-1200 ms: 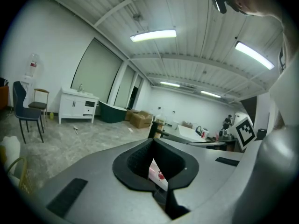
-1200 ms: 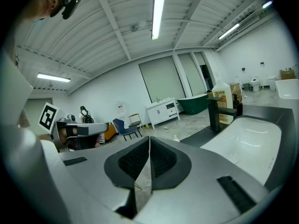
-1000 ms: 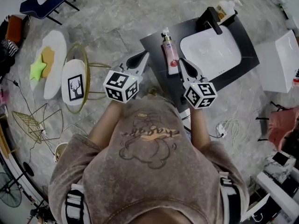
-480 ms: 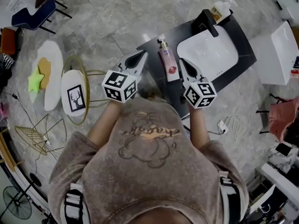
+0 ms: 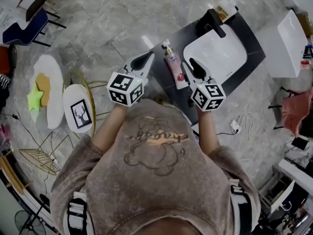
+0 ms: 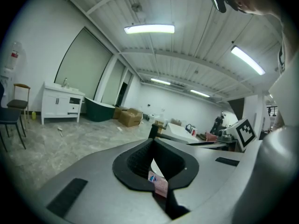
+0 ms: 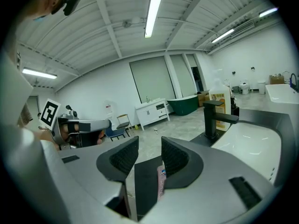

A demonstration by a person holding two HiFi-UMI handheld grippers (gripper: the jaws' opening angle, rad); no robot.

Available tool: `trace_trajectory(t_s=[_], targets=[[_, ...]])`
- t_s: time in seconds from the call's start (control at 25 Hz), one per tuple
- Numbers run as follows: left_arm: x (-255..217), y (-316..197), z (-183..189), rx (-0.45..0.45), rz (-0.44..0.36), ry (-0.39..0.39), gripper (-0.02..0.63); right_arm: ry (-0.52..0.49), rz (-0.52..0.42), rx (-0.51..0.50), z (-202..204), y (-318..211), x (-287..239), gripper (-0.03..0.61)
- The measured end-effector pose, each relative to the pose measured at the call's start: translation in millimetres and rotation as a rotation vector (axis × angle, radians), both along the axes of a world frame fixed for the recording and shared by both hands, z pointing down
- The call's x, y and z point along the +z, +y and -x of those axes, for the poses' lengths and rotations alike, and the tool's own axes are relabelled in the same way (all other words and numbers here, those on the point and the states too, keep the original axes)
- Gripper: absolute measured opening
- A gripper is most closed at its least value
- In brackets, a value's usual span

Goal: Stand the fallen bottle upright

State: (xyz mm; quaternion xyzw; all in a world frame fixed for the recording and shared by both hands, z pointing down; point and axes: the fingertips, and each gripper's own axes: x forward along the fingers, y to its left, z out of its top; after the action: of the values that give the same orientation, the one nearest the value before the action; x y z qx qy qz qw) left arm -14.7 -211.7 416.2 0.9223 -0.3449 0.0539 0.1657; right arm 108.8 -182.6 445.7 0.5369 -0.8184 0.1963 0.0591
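Observation:
A pink pump bottle lies on its side on the dark counter, pump end pointing away from me, just left of the white basin. My left gripper hangs at the counter's left edge, left of the bottle, its jaws together and empty. My right gripper sits to the right of the bottle, over the basin's near rim. In the right gripper view its jaws are opening with nothing between them, and the bottle shows low in the gap. In the left gripper view the bottle peeps under the closed tips.
A black faucet and a soap bottle stand at the basin's far end. A white cabinet is on the right. On the floor at left are a gold-framed stand with a deer picture and a white table.
Both grippers have moved a little forward along the counter, either side of the bottle. The right jaws have parted. The bottle has not moved on the counter.

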Motion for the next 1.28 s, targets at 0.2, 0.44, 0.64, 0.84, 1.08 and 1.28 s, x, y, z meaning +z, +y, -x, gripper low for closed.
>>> trace_trajectory(t_s=[0.2, 0.44, 0.64, 0.84, 1.08, 1.28], targets=[[3, -7, 3, 0.022, 0.008, 0.002, 0.018, 0.005, 0.023, -0.008, 7, -8, 3, 0.199], [7, -18, 7, 0.028, 0.014, 0.007, 0.018, 0.026, 0.089, -0.05, 16, -23, 20, 0.343], [11, -25, 13, 0.02, 0.018, 0.008, 0.018, 0.065, 0.168, -0.065, 18, -40, 43, 0.382], [14, -30, 21, 0.007, 0.022, 0.009, 0.018, 0.14, 0.254, -0.13, 25, -53, 79, 0.394], [16, -34, 33, -0.022, 0.028, 0.011, 0.018, 0.225, 0.342, -0.184, 31, -66, 116, 0.393], [18, -39, 41, -0.049, 0.031, 0.012, 0.018, 0.284, 0.423, -0.209, 30, -72, 150, 0.391]])
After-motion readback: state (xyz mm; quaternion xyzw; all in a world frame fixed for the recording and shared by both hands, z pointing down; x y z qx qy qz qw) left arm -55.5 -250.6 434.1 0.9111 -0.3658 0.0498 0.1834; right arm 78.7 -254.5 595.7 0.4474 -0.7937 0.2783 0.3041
